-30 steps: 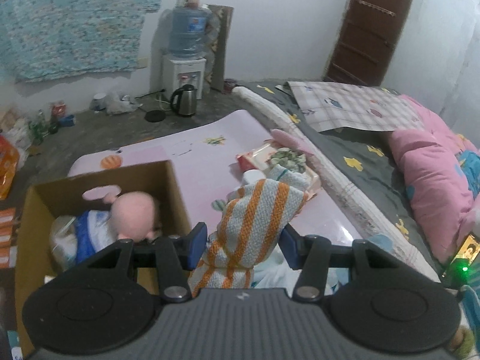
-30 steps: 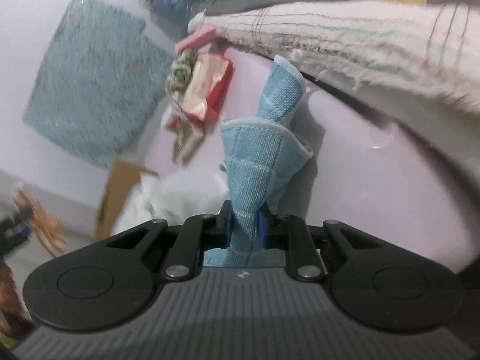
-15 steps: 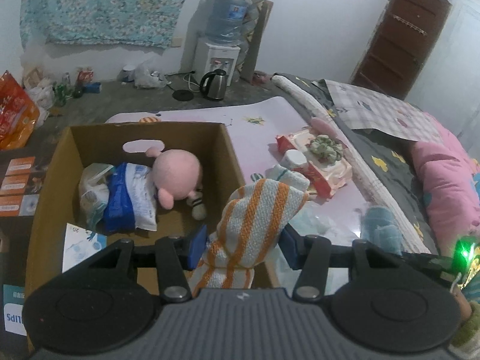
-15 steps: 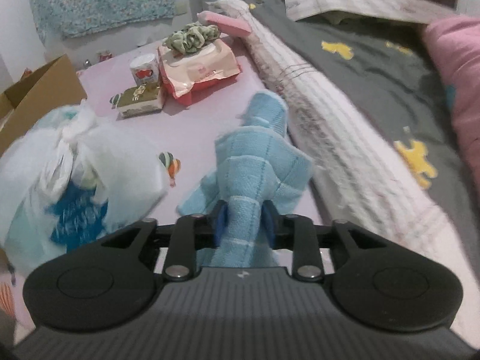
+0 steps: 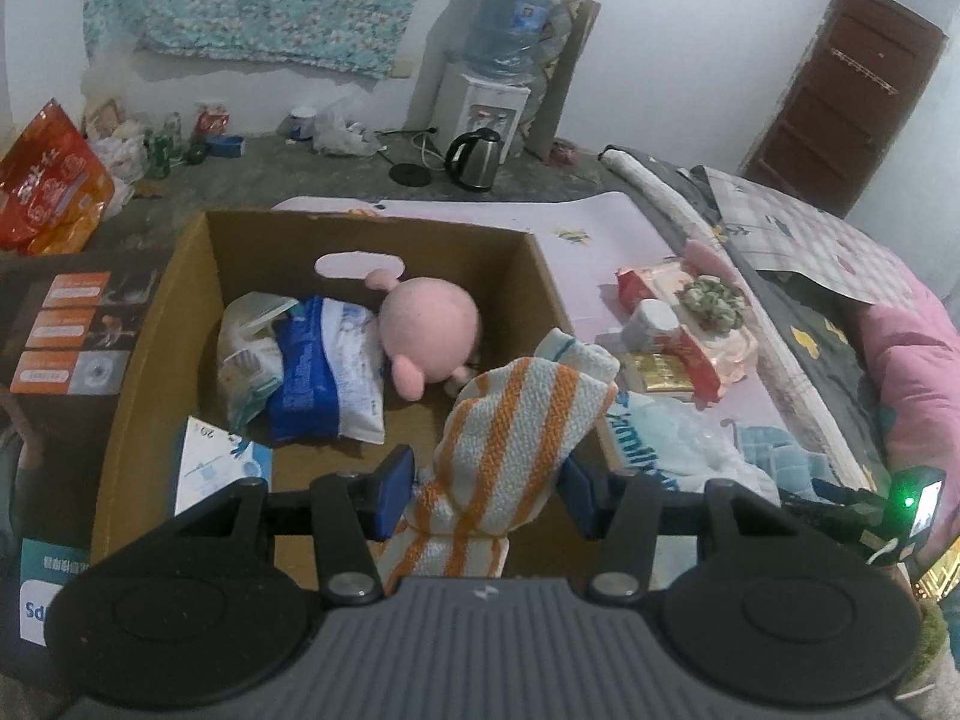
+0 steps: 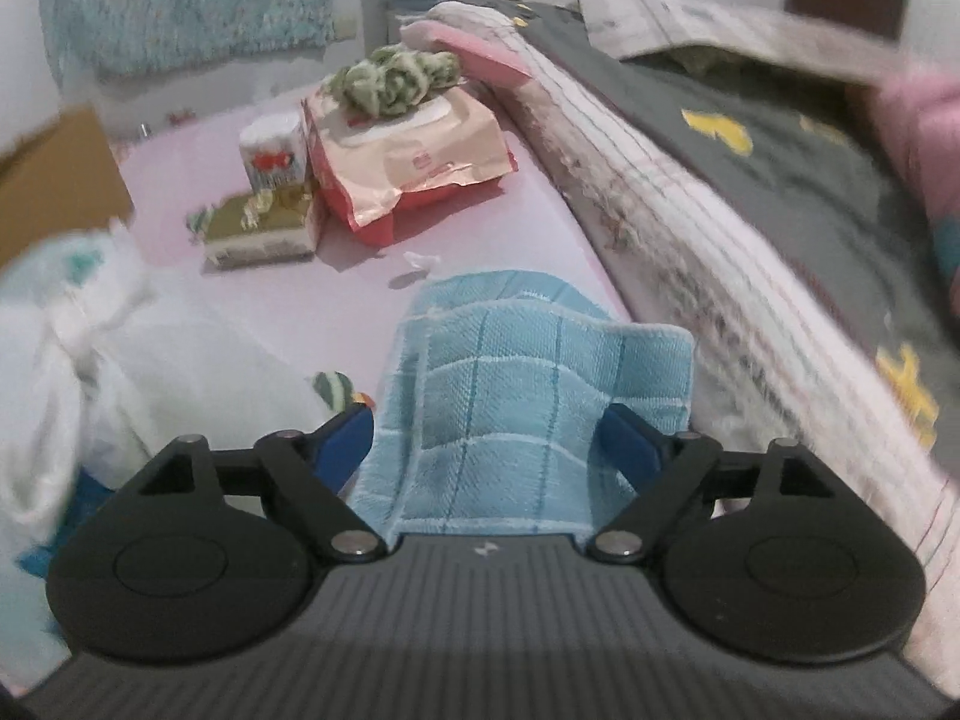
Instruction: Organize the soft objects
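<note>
Left gripper [image 5: 487,495] clamped on the woven orange-striped cloth [image 5: 516,438] above the cardboard box [image 5: 150,372], right gripper [image 6: 487,443] just opened with jaws clear of the blue checked towel [image 6: 528,384] on the smooth pink mat [image 6: 492,228] beside the box, plush doll [image 5: 429,339] inside, concrete floor [image 5: 258,180] beyond.

The rolled towel [image 5: 516,420] was white with orange stripes; the cloth [image 6: 534,396] was light blue with a checked grid. The plush toy [image 5: 429,336] was pink, the cardboard box [image 5: 540,276] brown, the mat [image 6: 480,228] pale lilac.
</note>
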Demonstrator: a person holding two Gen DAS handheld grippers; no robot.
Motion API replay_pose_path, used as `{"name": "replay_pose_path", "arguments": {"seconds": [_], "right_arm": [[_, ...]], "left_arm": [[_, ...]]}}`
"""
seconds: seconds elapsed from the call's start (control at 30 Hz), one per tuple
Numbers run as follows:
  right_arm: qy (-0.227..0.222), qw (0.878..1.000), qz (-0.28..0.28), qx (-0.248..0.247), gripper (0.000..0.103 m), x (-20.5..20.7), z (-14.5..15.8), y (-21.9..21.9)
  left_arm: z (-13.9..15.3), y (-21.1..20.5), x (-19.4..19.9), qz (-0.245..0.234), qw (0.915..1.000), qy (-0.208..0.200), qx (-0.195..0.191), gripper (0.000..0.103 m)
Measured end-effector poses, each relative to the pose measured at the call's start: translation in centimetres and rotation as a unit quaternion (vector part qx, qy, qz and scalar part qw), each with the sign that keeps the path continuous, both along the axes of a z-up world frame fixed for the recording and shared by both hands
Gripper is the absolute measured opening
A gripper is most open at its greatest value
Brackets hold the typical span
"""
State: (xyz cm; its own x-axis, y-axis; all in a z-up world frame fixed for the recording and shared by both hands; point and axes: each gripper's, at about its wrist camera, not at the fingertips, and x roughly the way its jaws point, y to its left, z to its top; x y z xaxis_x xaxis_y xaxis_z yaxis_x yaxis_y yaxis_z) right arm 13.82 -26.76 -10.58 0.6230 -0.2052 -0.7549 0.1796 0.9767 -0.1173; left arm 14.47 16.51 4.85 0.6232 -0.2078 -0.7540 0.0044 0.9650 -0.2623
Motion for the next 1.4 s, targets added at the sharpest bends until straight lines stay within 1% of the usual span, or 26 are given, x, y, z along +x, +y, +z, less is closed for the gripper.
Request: {"name": "replay_pose_path", "arguments": {"seconds": [0.1,0.2,0.23,0.27,0.33,0.47,0.63,0.7,0.77,0.8,0.87,0.9,0.93,0.97,1.0,1.07,1.23,1.27,1.3,1.37,1.4], "right_arm": [[0.001,0.999,-0.002,-0.041,0.084,0.4,-0.1,0.5],[0.010,0.999,0.000,-0.039,0.090,0.8,-0.4,0.2],[0.018,0.999,0.002,-0.036,0.095,0.9,-0.7,0.1],[0.024,0.999,0.006,-0.040,0.099,1.1,-1.0,0.2],[0.030,0.998,0.018,-0.058,0.102,1.1,-1.5,0.8],[0.032,0.998,0.023,-0.054,0.102,1.2,-1.6,0.6],[0.027,0.998,0.022,-0.054,0.101,1.2,-1.6,0.2],[0.021,0.998,0.017,-0.058,0.097,1.1,-1.6,0.2],[0.014,0.998,0.012,-0.062,0.088,0.9,-1.4,0.1],[0.011,0.998,0.009,-0.066,0.085,0.9,-1.4,0.0],[0.007,0.998,0.005,-0.070,0.075,0.8,-1.2,-0.2],[0.004,0.997,0.003,-0.072,0.073,0.7,-1.1,-0.3],[0.002,0.997,0.001,-0.075,0.068,0.7,-1.1,-0.4],[0.000,0.997,0.000,-0.077,0.063,0.7,-1.1,-0.5],[-0.002,0.997,-0.002,-0.080,0.061,0.7,-1.0,-0.5],[-0.009,0.996,-0.010,-0.083,0.049,0.7,-0.9,-0.7],[-0.026,0.996,-0.027,-0.078,0.032,0.7,-0.7,-1.3],[-0.029,0.996,-0.031,-0.075,0.028,0.6,-0.6,-1.5],[-0.033,0.996,-0.036,-0.069,0.026,0.6,-0.5,-1.7],[-0.040,0.997,-0.046,-0.052,0.020,0.5,-0.2,-2.4],[-0.044,0.997,-0.052,-0.039,0.019,0.4,0.0,-2.8]], "left_arm": [[-0.4,0.6,0.2,0.003,1.0000,0.004,-0.002,0.053],[-0.8,0.9,0.5,0.003,1.0000,0.006,-0.003,0.053],[-0.9,1.0,0.6,0.003,1.0000,0.007,-0.003,0.053],[-1.1,1.1,0.7,0.004,0.9999,0.009,-0.004,0.053],[-1.4,1.4,1.0,0.007,0.9999,0.012,-0.005,0.053],[-2.4,2.2,2.1,0.014,0.9995,0.030,0.000,0.053],[-4.9,3.0,4.5,0.029,0.9965,0.068,0.039,0.053],[-6.6,3.2,5.6,0.032,0.9940,0.091,0.051,0.053],[-7.9,3.2,6.3,0.036,0.9918,0.109,0.056,0.053],[-8.3,3.2,6.6,0.036,0.9910,0.115,0.058,0.053],[-9.2,3.1,7.1,0.041,0.9895,0.123,0.063,0.053],[-9.5,3.0,7.2,0.043,0.9889,0.125,0.067,0.053],[-9.8,2.9,7.4,0.046,0.9882,0.128,0.070,0.053],[-10.0,2.9,7.4,0.050,0.9876,0.130,0.073,0.053],[-10.3,2.9,7.6,0.057,0.9863,0.134,0.077,0.053],[-10.7,2.8,7.7,0.073,0.9830,0.141,0.092,0.054],[-11.0,2.8,7.8,0.085,0.9809,0.144,0.099,0.056],[-11.0,2.9,7.8,0.089,0.9802,0.144,0.103,0.056],[-11.0,2.9,7.9,0.093,0.9792,0.145,0.107,0.056],[-11.0,2.9,7.9,0.096,0.9778,0.147,0.115,0.059],[-11.0,2.9,7.9,0.096,0.9776,0.147,0.115,0.062]]}}
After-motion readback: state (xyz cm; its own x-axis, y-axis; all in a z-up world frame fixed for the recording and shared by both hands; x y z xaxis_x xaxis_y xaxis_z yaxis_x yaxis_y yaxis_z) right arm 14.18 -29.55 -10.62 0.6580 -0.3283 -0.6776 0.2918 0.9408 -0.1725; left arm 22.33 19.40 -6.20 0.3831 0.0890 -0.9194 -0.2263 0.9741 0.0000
